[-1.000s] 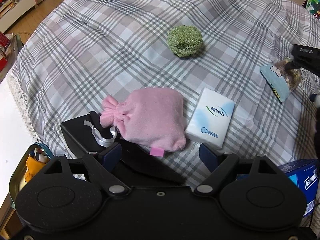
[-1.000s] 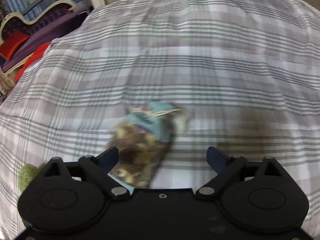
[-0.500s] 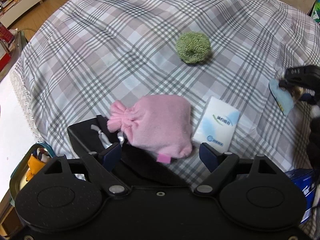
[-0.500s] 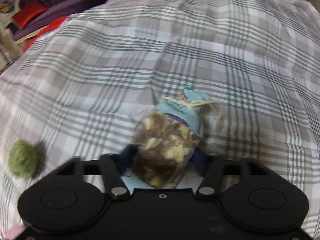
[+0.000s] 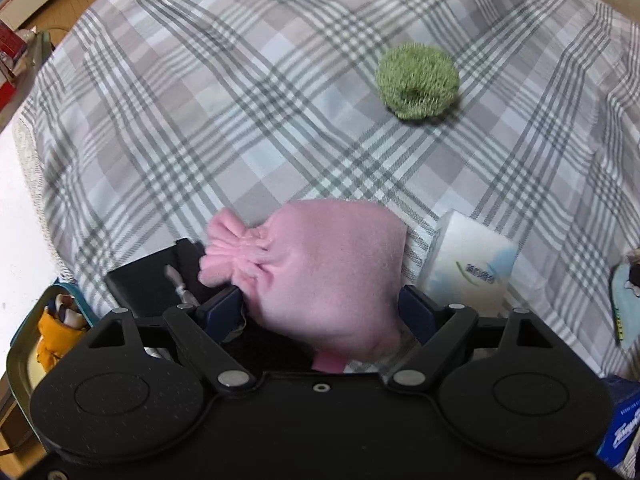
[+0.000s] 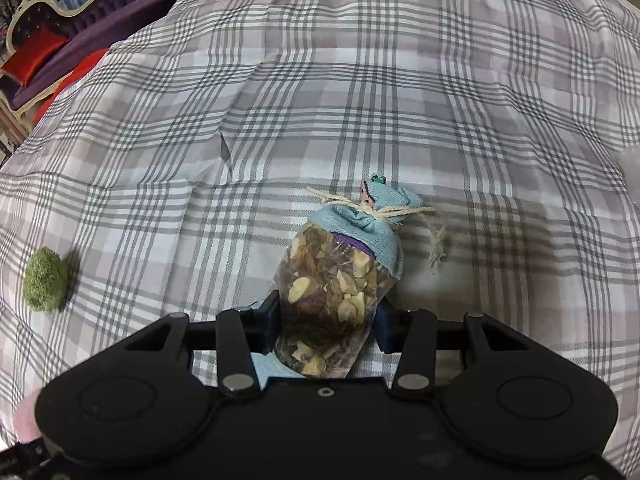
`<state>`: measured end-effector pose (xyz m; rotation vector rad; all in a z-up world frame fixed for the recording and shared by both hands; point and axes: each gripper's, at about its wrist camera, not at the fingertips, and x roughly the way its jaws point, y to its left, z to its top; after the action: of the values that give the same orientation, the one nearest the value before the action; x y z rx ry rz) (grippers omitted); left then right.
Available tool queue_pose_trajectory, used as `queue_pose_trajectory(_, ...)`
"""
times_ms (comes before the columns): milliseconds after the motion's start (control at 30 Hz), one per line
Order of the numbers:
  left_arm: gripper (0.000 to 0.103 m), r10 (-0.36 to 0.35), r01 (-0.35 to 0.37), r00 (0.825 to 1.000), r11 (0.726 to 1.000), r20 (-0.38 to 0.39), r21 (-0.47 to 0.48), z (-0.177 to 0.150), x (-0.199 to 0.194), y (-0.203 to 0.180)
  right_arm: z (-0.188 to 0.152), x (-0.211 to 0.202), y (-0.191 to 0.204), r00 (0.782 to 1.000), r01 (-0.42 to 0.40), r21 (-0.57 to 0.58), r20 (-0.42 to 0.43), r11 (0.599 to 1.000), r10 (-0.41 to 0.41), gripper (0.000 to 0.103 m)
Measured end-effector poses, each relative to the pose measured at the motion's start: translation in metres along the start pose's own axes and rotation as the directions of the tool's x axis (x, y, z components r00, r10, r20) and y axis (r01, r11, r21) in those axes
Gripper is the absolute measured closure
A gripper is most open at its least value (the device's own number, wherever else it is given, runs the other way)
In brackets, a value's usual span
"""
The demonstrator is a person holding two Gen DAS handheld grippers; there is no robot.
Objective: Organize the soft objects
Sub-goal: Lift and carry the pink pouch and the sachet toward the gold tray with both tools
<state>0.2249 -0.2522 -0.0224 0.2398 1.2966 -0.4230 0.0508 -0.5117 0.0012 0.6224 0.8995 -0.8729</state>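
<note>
A pink fleece drawstring pouch [image 5: 320, 264] lies on the plaid cloth [image 5: 240, 120], partly on a black case [image 5: 148, 284]. My left gripper [image 5: 320, 306] is open, low over the pouch, one finger on each side of it. Whether the pads touch the fleece I cannot tell. In the right wrist view a clear sachet [image 6: 336, 276] of dried bits with a blue cloth top tied with string sits between the fingers. My right gripper [image 6: 326, 320] is shut on its lower half. A green fuzzy ring [image 5: 418, 82] lies farther out on the cloth, seen as the green ring [image 6: 44, 280] at the left.
A white tissue pack [image 5: 468, 264] lies right beside the pouch. A blue tissue box [image 5: 624, 420] is at the lower right and an open tin [image 5: 24, 344] with small items at the lower left. The cloth's left edge drops off. A sofa [image 6: 48, 40] stands beyond the bed.
My left gripper has come down and forward so the pink pouch now lies between its fingers. My right gripper went from wide open to shut on the sachet and shifted sideways with it.
</note>
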Motion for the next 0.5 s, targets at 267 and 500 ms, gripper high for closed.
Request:
queue_pose_trajectory(267,0.042,-0.023,0.023,1.000,1.000,-0.007,-0.013,0.008,0.017,-0.001,0.008,-0.006,-0.019,0.998,-0.043,0.087,0.057,0.995,0.038,0.021)
queue_pose_trajectory(500,0.044,-0.026,0.026,0.999,1.000,0.020,0.000,0.008,0.009,-0.005,0.010,-0.005,-0.008,0.997,-0.032,0.037,0.073,0.999,0.030,0.000)
